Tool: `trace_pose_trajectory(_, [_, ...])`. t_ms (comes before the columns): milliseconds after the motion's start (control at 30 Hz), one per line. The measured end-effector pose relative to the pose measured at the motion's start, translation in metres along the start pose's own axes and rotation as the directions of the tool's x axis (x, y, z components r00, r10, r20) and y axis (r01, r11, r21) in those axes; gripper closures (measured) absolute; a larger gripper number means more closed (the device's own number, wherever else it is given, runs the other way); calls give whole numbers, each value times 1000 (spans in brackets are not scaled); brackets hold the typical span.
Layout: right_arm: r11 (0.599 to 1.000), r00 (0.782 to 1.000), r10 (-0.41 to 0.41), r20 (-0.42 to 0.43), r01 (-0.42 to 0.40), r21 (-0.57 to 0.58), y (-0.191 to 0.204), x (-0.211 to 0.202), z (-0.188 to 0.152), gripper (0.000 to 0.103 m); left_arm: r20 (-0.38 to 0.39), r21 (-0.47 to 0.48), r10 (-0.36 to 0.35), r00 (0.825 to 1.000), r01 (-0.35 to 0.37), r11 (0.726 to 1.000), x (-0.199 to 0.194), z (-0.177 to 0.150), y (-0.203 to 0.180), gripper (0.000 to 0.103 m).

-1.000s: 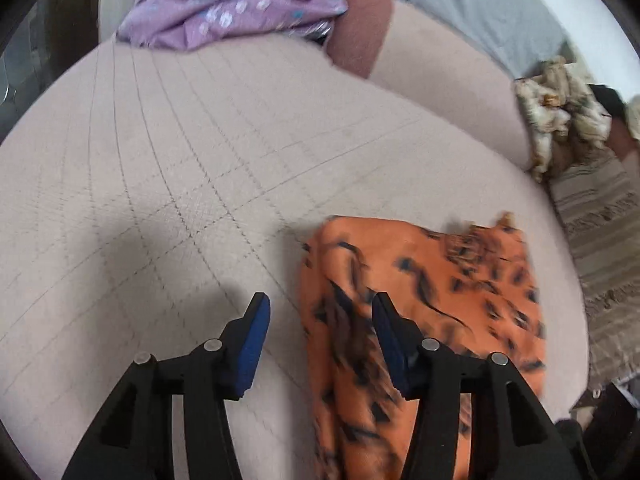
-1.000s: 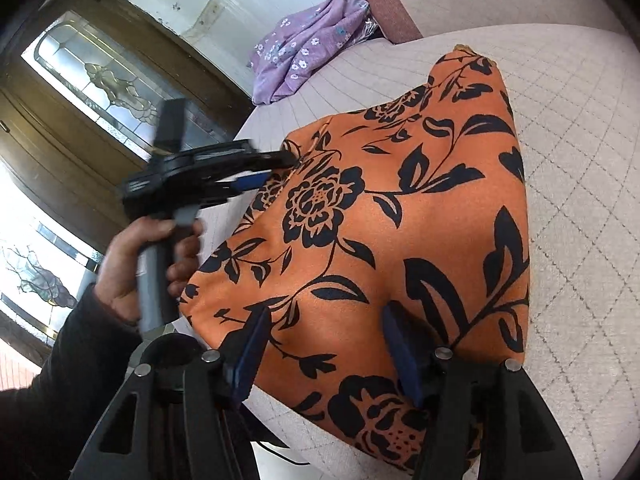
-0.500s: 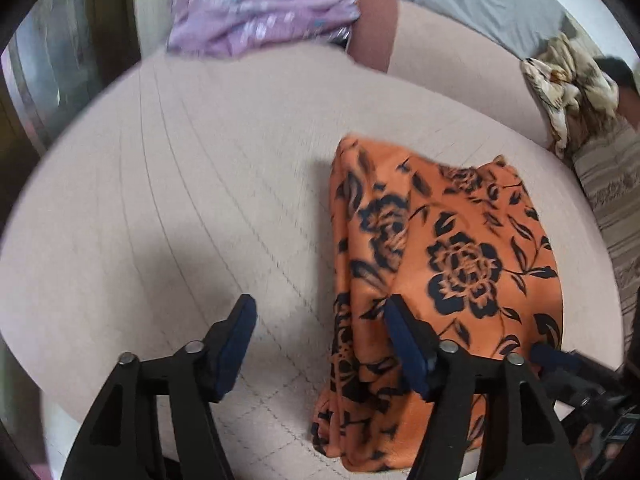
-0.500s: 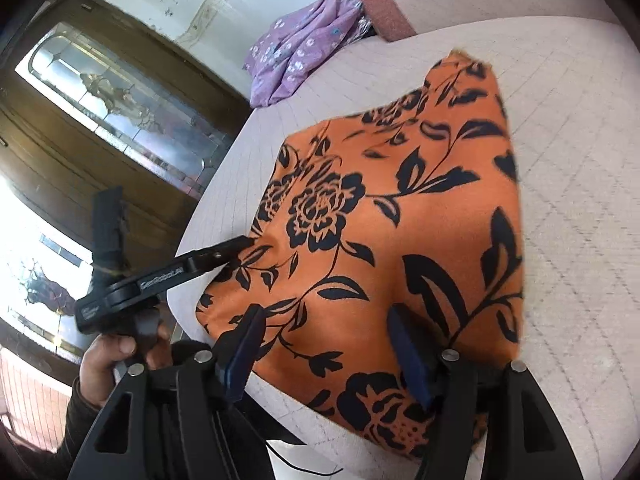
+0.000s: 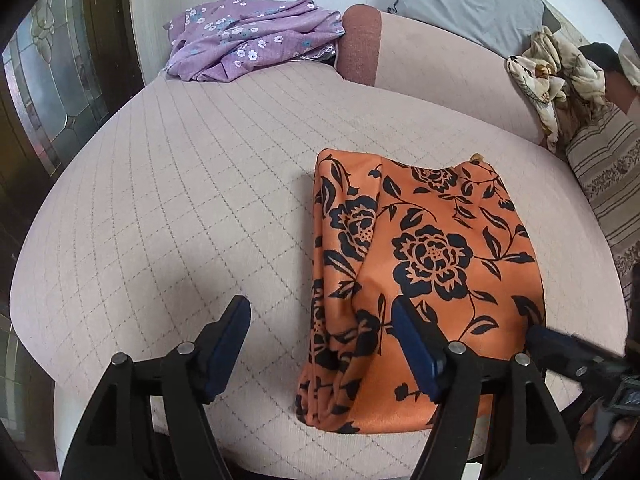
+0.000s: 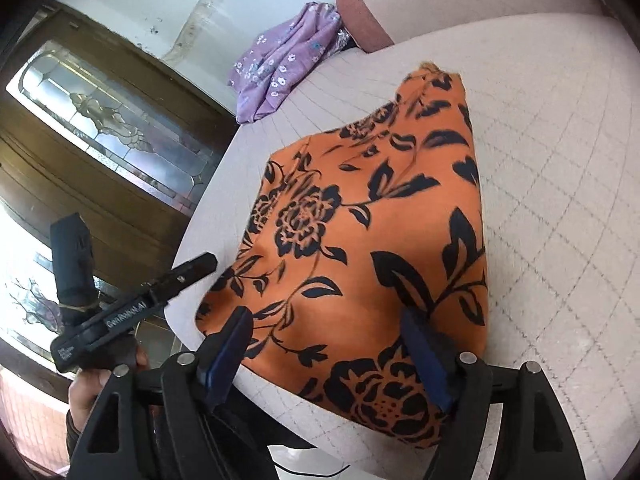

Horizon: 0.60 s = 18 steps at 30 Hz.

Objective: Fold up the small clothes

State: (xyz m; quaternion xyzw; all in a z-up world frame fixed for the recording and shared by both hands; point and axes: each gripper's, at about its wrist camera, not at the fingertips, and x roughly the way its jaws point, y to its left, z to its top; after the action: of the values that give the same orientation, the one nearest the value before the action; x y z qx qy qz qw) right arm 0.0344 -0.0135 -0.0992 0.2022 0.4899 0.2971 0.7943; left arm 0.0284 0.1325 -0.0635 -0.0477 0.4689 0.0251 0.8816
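From the left wrist view, I have pulled my left gripper up and back over the last second: a moment ago its fingers sat low at the cloth's edge, and now they hang wide apart, holding nothing, with the whole orange floral cloth in sight. It lies folded on the pale quilted cushion, near the front edge, right of centre. I take that as a fold just laid down and let go. Its long axis runs from the near edge away toward the backrest, with the layered fold edge along its left side. A purple flowered garment sits well apart at the far corner.

From the right wrist view, my right gripper is also wide and empty, hovering over the cloth's near end. The left gripper has dropped back off the cloth's left edge. Here the cloth narrows toward its far end, pointing at the backrest. I judge another fold across the long axis may come next.
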Motion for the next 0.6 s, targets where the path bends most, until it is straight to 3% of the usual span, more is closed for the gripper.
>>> trace_pose_trajectory(133, [999, 998, 19, 58, -17, -35, 12, -11, 8, 21, -3, -12, -5, 1000, 5, 1000, 1, -2, 1, 29])
trace_pose_trajectory(233, [1000, 1000, 0, 0, 0, -9, 0, 7, 5, 19, -24, -16, -4, 1000, 3, 1000, 12, -10, 1, 22])
trace_pose_trajectory(267, [1000, 999, 2, -37, -1, 3, -8, 17, 3, 19, -59, 8, 20, 998, -20, 1000, 23, -17, -1, 22])
trace_pose_trajectory(333, [1000, 1000, 18, -14, -18, 2, -9, 14, 0, 19, -137, 54, 65, 988, -58, 997, 47, -31, 0, 20])
trace_pose_trajectory(433, [1000, 1000, 20, -2, -20, 10, -4, 1, 4, 19, -116, -29, 18, 993, -21, 999, 38, -33, 11, 20])
trace_pose_trajectory(533, [1000, 997, 11, 75, -12, 19, -10, -22, 14, 19, -52, 3, 7, 999, -7, 1000, 20, -21, 11, 20])
trace_pose_trajectory(600, [999, 995, -10, 102, 5, 48, -24, -32, 21, 19, -33, -4, -36, 999, 36, 999, 12, -11, 14, 20])
